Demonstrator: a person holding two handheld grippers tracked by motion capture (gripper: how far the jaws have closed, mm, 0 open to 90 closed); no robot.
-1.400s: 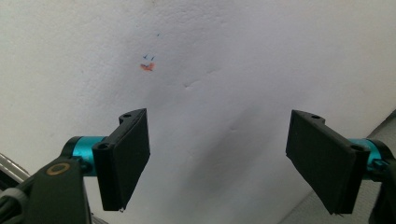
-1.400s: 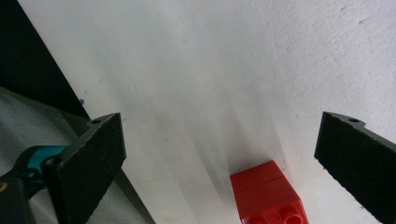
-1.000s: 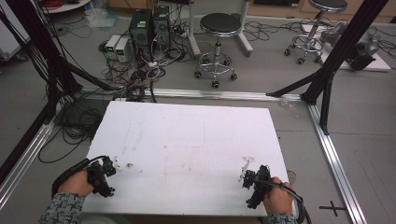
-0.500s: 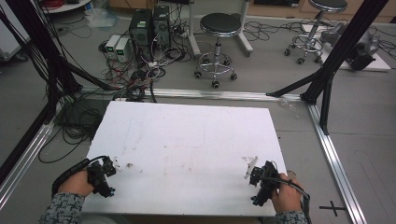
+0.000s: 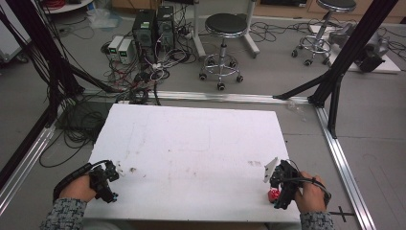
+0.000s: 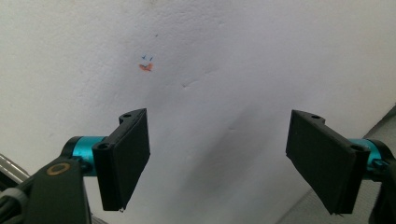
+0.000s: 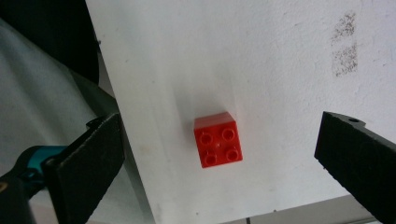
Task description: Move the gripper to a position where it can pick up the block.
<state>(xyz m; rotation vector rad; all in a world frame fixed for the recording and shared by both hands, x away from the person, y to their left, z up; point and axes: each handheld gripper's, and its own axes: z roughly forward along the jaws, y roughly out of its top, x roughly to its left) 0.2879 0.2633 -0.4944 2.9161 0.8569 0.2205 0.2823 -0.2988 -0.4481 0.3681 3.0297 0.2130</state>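
1. A white board (image 5: pixel 191 153) is seen laid flat as the work surface, with faint smudges on its face.
2. The left gripper (image 5: pixel 106 178) is held at the board's near left corner; in the left gripper view (image 6: pixel 219 163) its jaws are spread wide, with nothing between them. A small orange and blue mark (image 6: pixel 146 65) is noted on the board ahead of the jaws.
3. The right gripper (image 5: pixel 280 184) is held at the near right corner; in the right gripper view (image 7: pixel 219 158) its jaws are set wide apart.
4. A red four-stud brick (image 7: pixel 218 139) is found lying studs-up on the board near its edge, between the right jaws but touched by neither. It is also seen from above (image 5: pixel 274 194), just beside the right gripper.
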